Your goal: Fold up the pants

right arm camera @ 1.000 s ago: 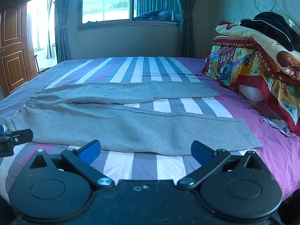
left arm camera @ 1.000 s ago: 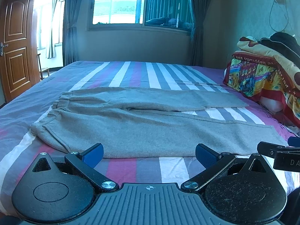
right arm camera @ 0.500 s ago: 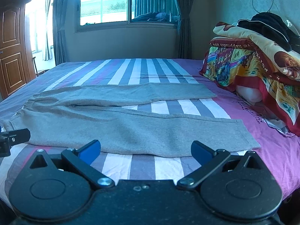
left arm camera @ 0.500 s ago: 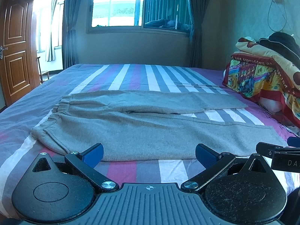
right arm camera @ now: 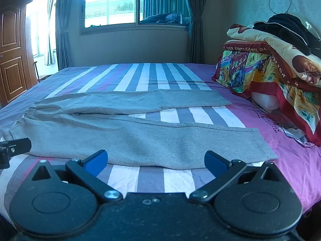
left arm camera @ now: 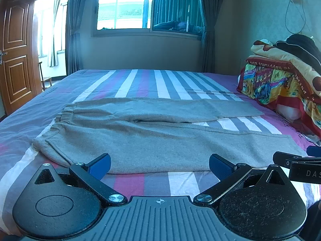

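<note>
striped bed (left arm camera: 140, 80), grey pants (left arm camera: 160, 138) flat just beyond both wide-spread claws (left arm camera: 159, 163) (right arm camera: 155, 160)

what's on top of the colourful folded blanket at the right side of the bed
A black garment lies heaped on the colourful blanket. Its shape is bunched, so what kind of clothing it is cannot be told, and whatever lies under it is covered.

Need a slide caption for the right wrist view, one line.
Open right hand-held gripper poised at the near edge of grey pants laid flat on a striped bed.
</note>
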The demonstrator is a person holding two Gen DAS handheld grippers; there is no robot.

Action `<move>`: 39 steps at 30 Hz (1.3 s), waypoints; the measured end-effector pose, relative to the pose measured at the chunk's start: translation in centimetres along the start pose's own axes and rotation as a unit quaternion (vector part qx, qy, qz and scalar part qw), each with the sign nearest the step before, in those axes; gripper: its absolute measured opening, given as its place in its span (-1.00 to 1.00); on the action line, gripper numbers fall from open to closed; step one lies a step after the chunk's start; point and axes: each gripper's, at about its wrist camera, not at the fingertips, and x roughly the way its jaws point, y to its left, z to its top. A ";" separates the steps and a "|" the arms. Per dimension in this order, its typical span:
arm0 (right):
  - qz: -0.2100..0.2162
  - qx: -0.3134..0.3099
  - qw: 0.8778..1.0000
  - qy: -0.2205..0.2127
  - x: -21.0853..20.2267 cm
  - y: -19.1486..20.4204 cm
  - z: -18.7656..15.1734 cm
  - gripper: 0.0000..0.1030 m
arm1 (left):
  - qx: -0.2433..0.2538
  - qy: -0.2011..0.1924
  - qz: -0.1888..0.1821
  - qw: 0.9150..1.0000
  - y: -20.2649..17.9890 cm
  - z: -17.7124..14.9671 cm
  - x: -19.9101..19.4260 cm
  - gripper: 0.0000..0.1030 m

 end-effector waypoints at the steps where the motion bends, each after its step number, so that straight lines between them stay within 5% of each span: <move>1: -0.001 0.000 1.000 -0.001 0.0 0.0 0.0 0.99 | 0.000 0.000 0.000 1.000 0.0 0.0 0.0 1.00; 39: 0.015 -0.002 1.000 -0.001 0.1 -0.4 -0.3 0.99 | 0.006 0.002 0.012 1.000 1.0 0.1 0.4 1.00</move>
